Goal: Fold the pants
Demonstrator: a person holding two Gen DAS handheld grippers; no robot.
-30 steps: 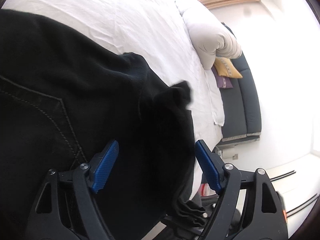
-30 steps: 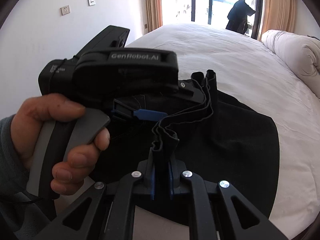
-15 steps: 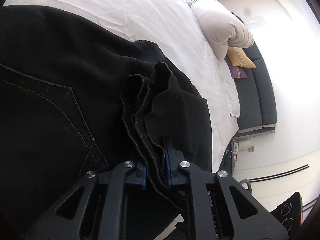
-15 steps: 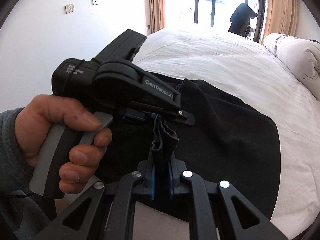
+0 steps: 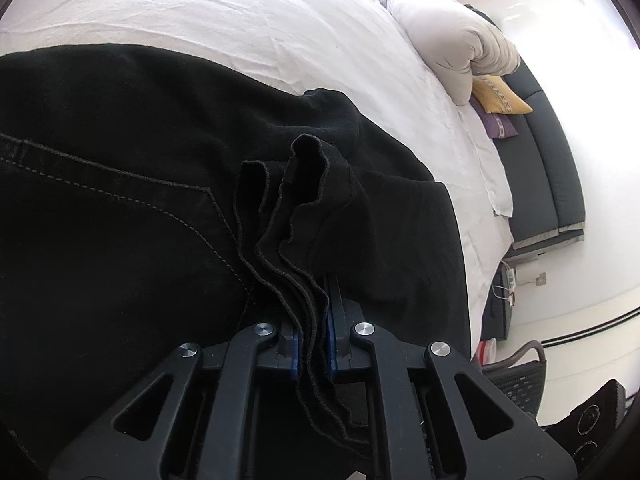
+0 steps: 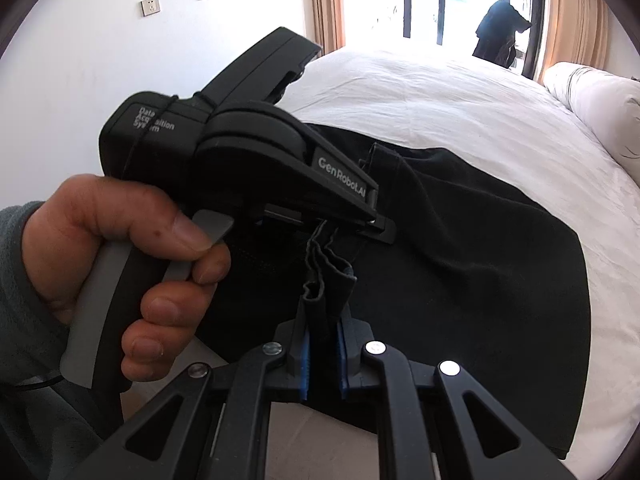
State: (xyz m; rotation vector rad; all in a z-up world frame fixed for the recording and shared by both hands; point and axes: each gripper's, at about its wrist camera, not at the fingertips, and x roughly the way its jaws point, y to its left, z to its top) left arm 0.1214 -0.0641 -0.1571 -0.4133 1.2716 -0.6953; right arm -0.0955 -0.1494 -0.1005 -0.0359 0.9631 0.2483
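Observation:
Black pants (image 5: 132,184) lie on a white bed (image 5: 208,16), near its lower edge. My left gripper (image 5: 312,320) is shut on a bunched stack of the pants' hem layers. My right gripper (image 6: 323,344) is shut on the same bunched hem, close beside the left one. In the right wrist view the pants (image 6: 472,256) spread to the right over the bed (image 6: 460,100), and the left gripper's body (image 6: 248,160), held in a hand (image 6: 120,248), sits just left of and above my right jaws.
A rolled white duvet (image 5: 448,44) lies at the head of the bed. A dark bench with yellow and purple cushions (image 5: 500,100) stands beyond it. A window with curtains (image 6: 432,0) is behind the bed. Floor shows below the bed edge (image 6: 320,440).
My left gripper was open over the pants a second ago; it has shut on the bunched hem and tilted down beside my right gripper. The right gripper has kept its hold.

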